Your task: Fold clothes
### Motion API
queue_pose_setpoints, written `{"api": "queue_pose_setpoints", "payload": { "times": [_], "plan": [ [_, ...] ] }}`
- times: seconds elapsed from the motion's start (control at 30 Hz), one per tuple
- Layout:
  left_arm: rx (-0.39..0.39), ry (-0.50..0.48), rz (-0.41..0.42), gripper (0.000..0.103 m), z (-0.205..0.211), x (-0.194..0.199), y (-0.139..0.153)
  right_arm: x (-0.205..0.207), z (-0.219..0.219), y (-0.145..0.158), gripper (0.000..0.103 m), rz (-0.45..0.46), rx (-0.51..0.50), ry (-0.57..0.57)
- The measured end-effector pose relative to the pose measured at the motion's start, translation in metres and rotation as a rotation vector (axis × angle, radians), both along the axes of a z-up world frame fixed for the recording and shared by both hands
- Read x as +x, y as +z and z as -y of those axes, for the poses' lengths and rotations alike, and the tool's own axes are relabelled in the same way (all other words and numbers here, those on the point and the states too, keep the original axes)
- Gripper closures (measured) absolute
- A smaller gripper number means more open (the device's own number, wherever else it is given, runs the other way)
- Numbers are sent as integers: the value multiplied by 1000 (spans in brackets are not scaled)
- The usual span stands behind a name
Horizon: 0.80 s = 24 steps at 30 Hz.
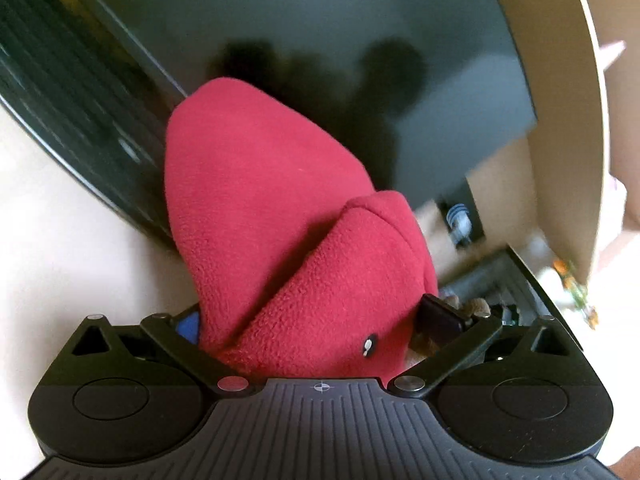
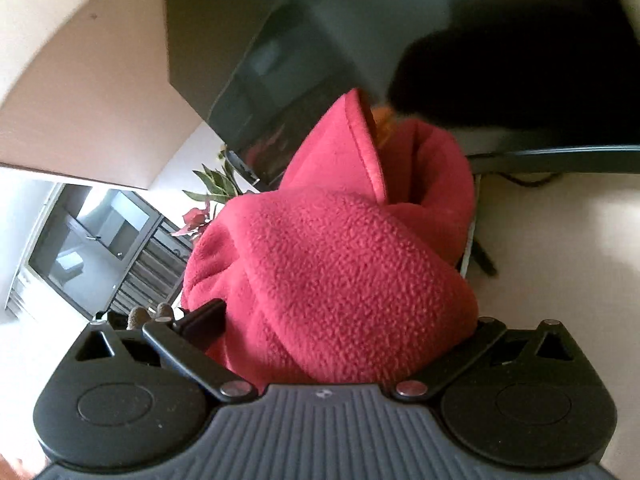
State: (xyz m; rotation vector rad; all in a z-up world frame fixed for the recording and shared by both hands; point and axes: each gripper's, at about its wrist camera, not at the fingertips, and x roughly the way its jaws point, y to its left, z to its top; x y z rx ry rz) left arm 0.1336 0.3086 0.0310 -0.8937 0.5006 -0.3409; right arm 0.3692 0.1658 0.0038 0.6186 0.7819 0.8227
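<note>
Both grippers: each is showing the same red fleece garment bunched between its fingers.
Left gripper (image 1: pixel 316 320): its fingers are standing wide apart with the red fleece garment (image 1: pixel 272 216) filling the gap and spilling over the body; whether they are pinching it cannot be told from this view.
Left fingers (image 1: pixel 440 318): only the right-hand black pad and a bit of blue at the lower left are peeking out beside the cloth.
Right gripper (image 2: pixel 340 320): its fingers are likewise spread, with the fleece draping over them (the actual hold is hidden, so a grip cannot be confirmed).
Garment, left wrist view: it is rising from lower centre toward the middle of the frame, a small dark snap showing near the bottom.
Garment, right wrist view: a hemmed edge is running up the centre, with something orange peeking at the top.
Dark table (image 1: pixel 320 20): it is filling the upper frame.
Plant (image 2: pixel 214 188): it is sitting left of centre, near a grey cabinet (image 2: pixel 92 240).
</note>
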Motion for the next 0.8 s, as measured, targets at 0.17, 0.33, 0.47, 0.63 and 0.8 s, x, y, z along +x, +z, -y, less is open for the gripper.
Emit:
{"api": "queue_pose_setpoints", "payload": {
  "times": [0.17,0.33,0.47,0.63,0.8],
  "plan": [
    [27,138,-93,0,-47,13,-33,28,-36,-33,0,-45,-81,-62],
    [76,163,-107,0,-61,-10,-39,-4,-24,-13,0,68,-163,-107],
    [229,133,-88,0,-42,-54,-18,-71,-20,15,0,267,-373,-113],
    [381,135,-88,0,11,-94,-17,-141,-23,-4,0,372,-537,-49],
    [612,203,-162,0,72,-104,-37,-170,-20,-28,0,355,-692,-61]
  ]
}}
